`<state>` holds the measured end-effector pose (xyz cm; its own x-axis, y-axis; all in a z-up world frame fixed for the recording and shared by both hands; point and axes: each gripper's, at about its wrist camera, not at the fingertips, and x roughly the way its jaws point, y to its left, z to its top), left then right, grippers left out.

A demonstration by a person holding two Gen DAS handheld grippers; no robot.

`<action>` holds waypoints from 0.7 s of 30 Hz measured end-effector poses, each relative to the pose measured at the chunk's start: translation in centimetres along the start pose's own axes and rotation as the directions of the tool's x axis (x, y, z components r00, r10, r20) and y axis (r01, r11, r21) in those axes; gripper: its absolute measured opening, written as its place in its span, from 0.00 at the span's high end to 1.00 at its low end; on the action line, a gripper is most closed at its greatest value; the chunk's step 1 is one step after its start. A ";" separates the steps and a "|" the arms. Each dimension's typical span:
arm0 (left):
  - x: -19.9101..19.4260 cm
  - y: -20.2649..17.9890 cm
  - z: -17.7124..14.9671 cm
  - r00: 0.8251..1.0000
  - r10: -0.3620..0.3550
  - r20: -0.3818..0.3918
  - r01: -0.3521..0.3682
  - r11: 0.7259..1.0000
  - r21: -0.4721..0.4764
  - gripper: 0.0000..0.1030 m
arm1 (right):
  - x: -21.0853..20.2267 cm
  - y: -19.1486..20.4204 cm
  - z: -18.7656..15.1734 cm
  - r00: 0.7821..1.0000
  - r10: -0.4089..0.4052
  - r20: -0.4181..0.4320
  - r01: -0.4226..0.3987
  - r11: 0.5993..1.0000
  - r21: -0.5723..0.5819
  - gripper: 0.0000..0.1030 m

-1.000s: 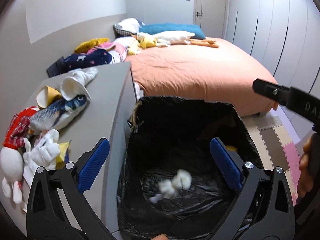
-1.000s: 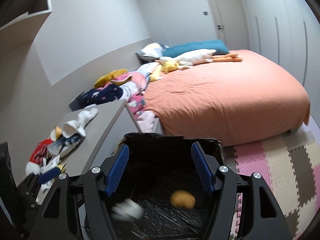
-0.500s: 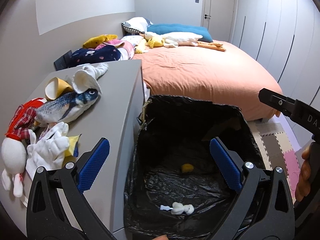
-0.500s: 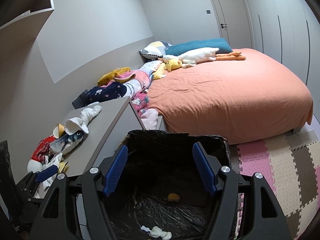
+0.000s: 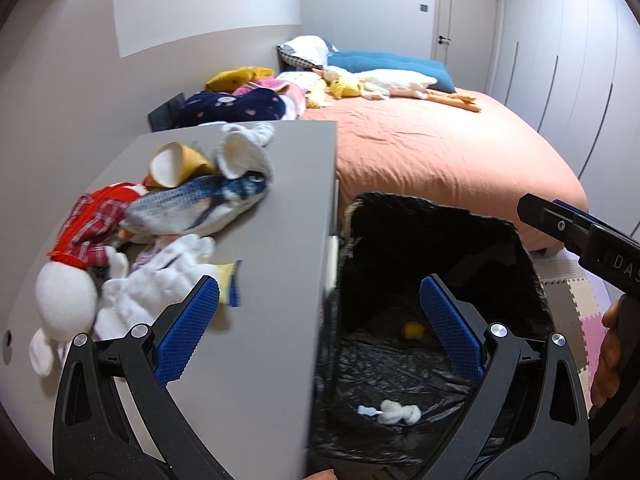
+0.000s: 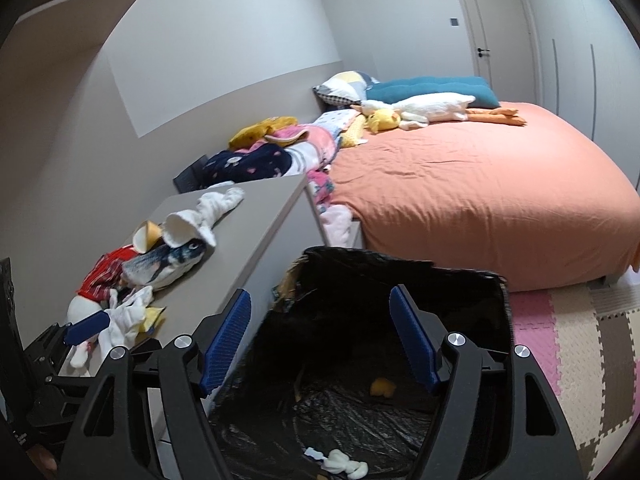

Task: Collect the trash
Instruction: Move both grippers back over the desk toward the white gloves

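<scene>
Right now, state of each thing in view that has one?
Left gripper: open, nothing between the fingers.
Right gripper: open, empty, has just been opening.
Trash bin: lined with a black bag, nearly empty.
White wad: lying on the bin bottom.
Yellow scrap: lying on the bin bottom.
Paper cup: tipped on its side on the dresser.
Door: shut.

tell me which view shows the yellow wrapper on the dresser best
The left wrist view: the yellow wrapper lies close, beside the white glove. The right wrist view shows it small, partly hidden behind that glove.
</scene>
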<state>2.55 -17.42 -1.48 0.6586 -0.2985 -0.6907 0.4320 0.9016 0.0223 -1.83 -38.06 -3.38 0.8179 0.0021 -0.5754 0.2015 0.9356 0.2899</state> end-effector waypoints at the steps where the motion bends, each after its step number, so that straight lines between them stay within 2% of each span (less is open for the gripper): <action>1: -0.1 0.5 0.0 1.000 0.008 0.001 -0.008 1.000 -0.007 0.06 | 0.1 0.4 0.1 1.000 0.005 -0.002 -0.005 1.000 -0.006 0.29; 21: -2.6 11.4 -1.5 0.991 0.133 0.006 -0.131 0.982 -0.137 0.06 | 4.5 10.9 -1.0 0.991 0.090 -0.098 -0.105 0.981 -0.163 0.29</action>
<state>4.80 -5.93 -0.53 0.7140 -0.1774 -0.6773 0.2532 0.9673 0.0136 3.51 -27.48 -3.59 0.7759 0.1210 -0.6191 0.0235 0.9752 0.2200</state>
